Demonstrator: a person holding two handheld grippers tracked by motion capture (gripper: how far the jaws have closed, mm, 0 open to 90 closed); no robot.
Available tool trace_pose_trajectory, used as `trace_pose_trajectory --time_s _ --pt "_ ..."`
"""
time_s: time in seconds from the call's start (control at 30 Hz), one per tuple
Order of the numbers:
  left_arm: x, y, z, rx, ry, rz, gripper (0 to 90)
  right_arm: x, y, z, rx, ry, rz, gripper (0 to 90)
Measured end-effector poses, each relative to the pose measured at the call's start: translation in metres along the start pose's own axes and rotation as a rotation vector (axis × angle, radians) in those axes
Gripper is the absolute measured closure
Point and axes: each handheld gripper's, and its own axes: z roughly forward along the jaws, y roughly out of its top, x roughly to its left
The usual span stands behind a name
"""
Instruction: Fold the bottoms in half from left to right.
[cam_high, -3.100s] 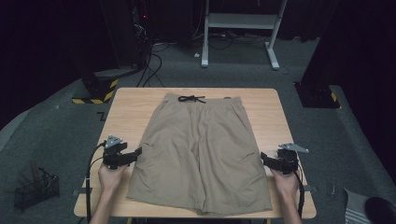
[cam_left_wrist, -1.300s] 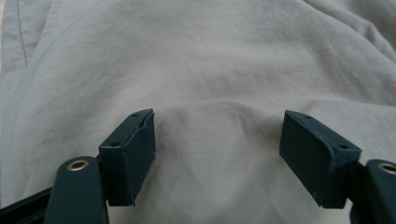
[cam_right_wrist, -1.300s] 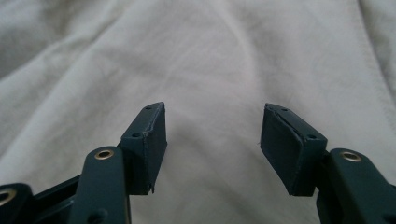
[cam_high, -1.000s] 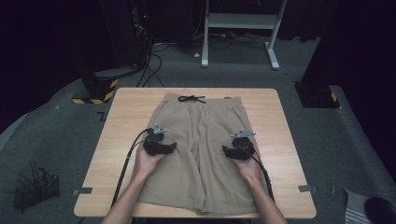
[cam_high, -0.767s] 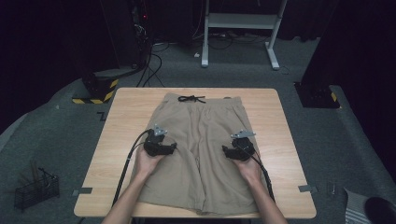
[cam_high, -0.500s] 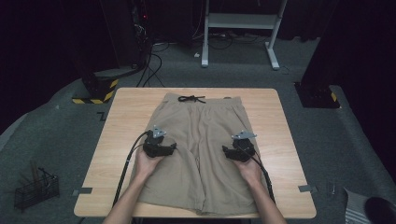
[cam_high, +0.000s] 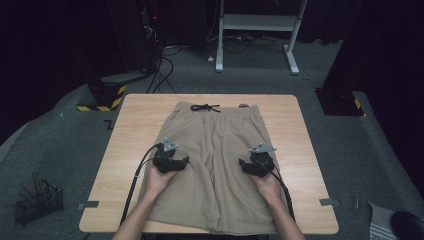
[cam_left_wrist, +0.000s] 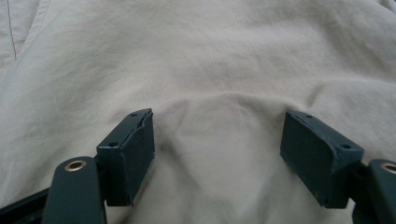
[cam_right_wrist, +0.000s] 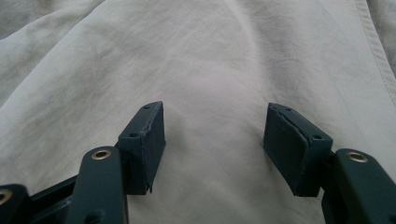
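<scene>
No writing or label can be read on anything here. A pair of tan shorts (cam_high: 220, 165) lies flat in the middle of the wooden table (cam_high: 125, 150), with a black drawstring (cam_high: 205, 107) tied at the far end. The cloth looks soft and a little wrinkled. The near hems are partly hidden by the person's arms. The left gripper (cam_high: 184, 162) sits on the left leg and the right gripper (cam_high: 243, 165) on the right leg. Both have their jaws spread wide, pressed down on the cloth, with a small bump of cloth between the left ones.
</scene>
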Motion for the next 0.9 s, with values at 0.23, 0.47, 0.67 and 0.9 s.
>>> trace_pose_trajectory --time_s 0.23,0.47,0.67,0.9 --pt "-0.005 -0.005 -0.006 0.0 0.003 0.001 26.1 0.002 -0.005 -0.005 -0.002 0.0 -0.001 38.9" --pt "-0.013 -0.012 -0.014 0.0 -0.002 -0.001 26.1 0.008 -0.012 -0.013 -0.003 -0.001 -0.003 38.9" --pt "-0.017 -0.018 -0.021 0.0 -0.008 0.004 26.1 0.01 -0.017 -0.018 -0.004 0.004 -0.01 38.9" --pt "-0.023 -0.028 -0.032 -0.003 -0.014 0.01 26.1 0.015 -0.027 -0.029 -0.002 0.011 -0.013 38.8"
